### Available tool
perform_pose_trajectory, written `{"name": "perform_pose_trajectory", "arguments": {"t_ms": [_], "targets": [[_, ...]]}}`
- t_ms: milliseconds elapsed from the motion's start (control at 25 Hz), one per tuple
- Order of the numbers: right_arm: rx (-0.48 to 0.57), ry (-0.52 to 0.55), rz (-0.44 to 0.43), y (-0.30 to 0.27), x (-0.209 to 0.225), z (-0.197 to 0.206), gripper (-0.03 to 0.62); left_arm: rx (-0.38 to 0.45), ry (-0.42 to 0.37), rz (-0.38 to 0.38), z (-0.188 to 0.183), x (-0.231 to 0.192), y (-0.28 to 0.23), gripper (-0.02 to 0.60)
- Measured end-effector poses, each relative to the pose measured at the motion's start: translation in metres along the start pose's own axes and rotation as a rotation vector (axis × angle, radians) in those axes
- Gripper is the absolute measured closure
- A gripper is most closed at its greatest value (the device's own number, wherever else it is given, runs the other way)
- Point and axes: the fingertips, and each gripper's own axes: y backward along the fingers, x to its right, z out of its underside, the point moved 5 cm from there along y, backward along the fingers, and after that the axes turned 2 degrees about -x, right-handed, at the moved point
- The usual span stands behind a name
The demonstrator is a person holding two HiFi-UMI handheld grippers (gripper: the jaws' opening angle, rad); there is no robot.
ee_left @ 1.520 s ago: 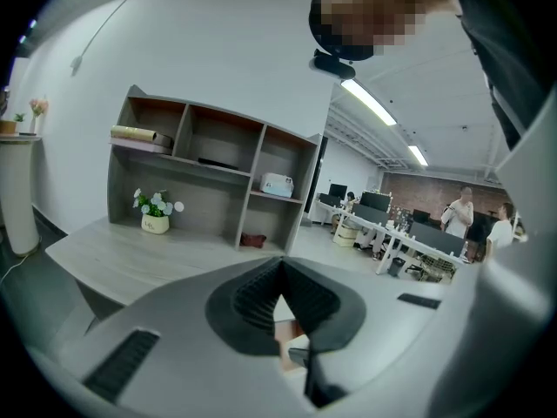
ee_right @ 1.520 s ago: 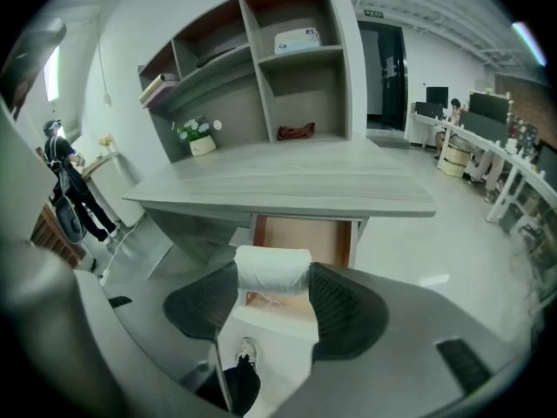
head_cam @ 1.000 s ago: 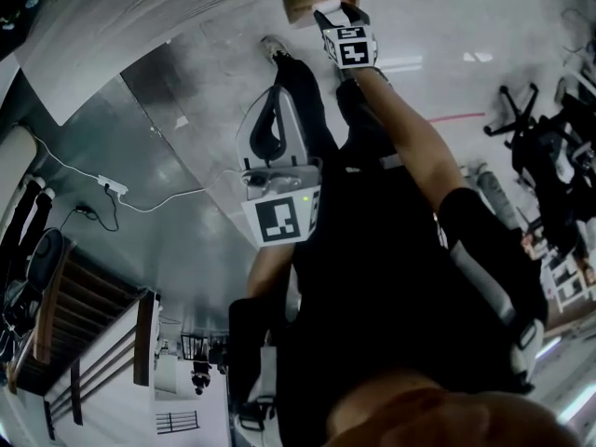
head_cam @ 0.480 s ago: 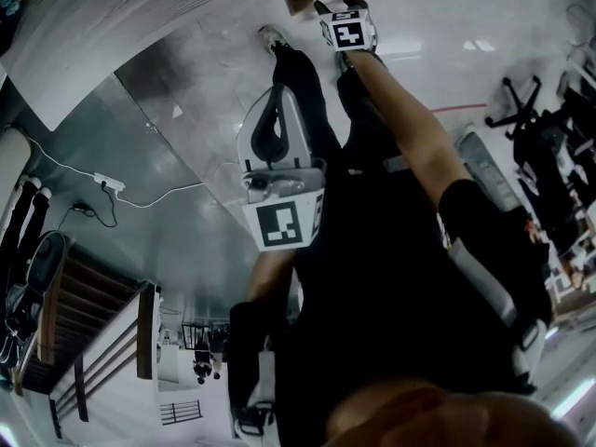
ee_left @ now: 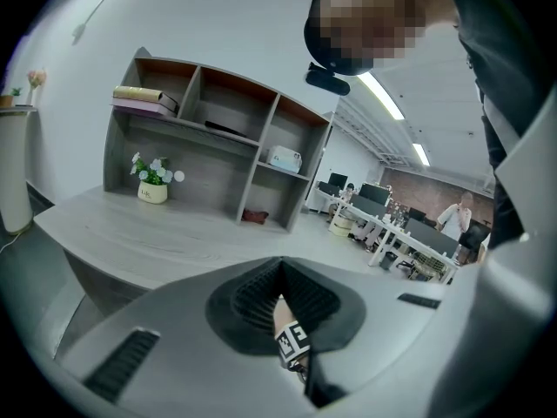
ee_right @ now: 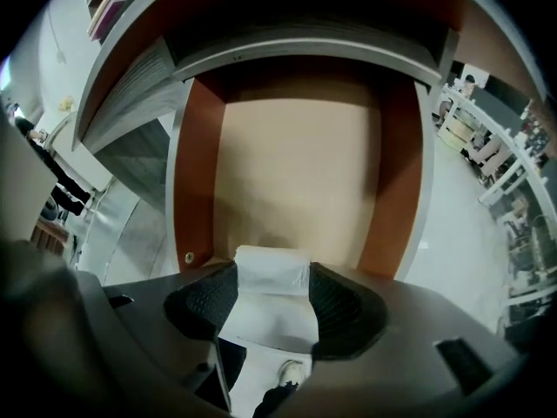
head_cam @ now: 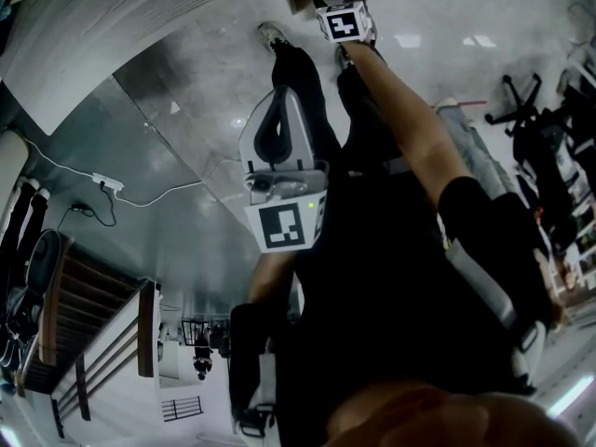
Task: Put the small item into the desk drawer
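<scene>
An open-plan office, under a grey desk: the small white wrapped packet sits clamped between the jaws of the right gripper, aimed into the open drawer with a pale wooden bottom and reddish-brown sides. Placing is in hand; next, probably lower and release. The left gripper hangs closed and empty.

Head view looks steeply down; right gripper view faces drawer (close).

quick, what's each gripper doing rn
Left gripper: jaws shut, nothing between them.
Right gripper: jaws shut on the small white item, pointed into the open drawer.
</scene>
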Motion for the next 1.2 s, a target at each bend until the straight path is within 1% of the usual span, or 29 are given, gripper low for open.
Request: {"name": "perform_pose_trajectory", "arguments": {"t_ms": [200,360,720,1040,1200], "targets": [[-0.058,0.016,0.015,-0.006,-0.002,0.002,0.339,-0.002,0.008,-0.005,-0.001,-0.005,-0.002,0.586],[-0.081,0.019,0.024,-0.010,-0.001,0.000,0.338,0.002,0.014,-0.010,-0.003,-0.008,-0.004,0.586],[-0.076,0.008,0.032,-0.013,-0.003,-0.002,0.338,0.000,0.024,-0.007,-0.003,-0.010,-0.009,0.586],[-0.064,-0.038,-0.002,-0.009,-0.003,0.001,0.338,0.003,0.008,0.005,-0.003,-0.004,-0.010,0.586],[-0.045,-0.052,0.010,0.000,0.003,0.000,0.338,0.014,-0.001,0.009,-0.002,0.002,-0.009,0.586]]}}
